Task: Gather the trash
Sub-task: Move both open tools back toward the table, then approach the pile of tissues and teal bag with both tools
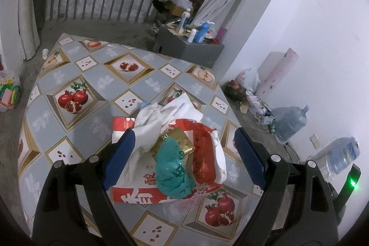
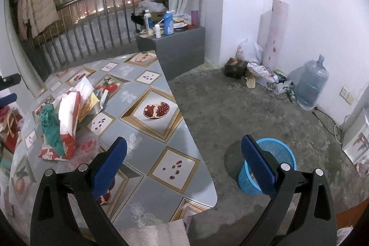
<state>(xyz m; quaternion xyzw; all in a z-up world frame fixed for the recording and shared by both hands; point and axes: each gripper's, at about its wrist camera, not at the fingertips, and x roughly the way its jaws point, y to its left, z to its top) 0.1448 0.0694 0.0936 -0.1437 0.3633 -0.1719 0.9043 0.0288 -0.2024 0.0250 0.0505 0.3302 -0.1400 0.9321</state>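
A pile of trash lies on the fruit-patterned table [image 1: 96, 89]: a crumpled teal bag [image 1: 173, 167], white tissue paper [image 1: 150, 126], a gold packet [image 1: 178, 142] and red-and-white wrapping [image 1: 205, 153]. My left gripper [image 1: 184, 153] stands open with its blue fingers on either side of the pile; the left pad touches the tissue and the right pad is clear of it. In the right wrist view the same trash pile [image 2: 60, 128] sits at the left. My right gripper [image 2: 184, 165] is open and holds nothing, over the table's near corner, with a blue waste basket [image 2: 276, 160] on the floor behind its right finger.
A grey cabinet [image 2: 180, 45] with bottles stands beyond the table by the railing. Bags, a box and large water jugs [image 2: 311, 82] line the white wall. A red gift bag [image 2: 10, 128] sits at the left edge. The concrete floor [image 2: 230, 107] lies to the right of the table.
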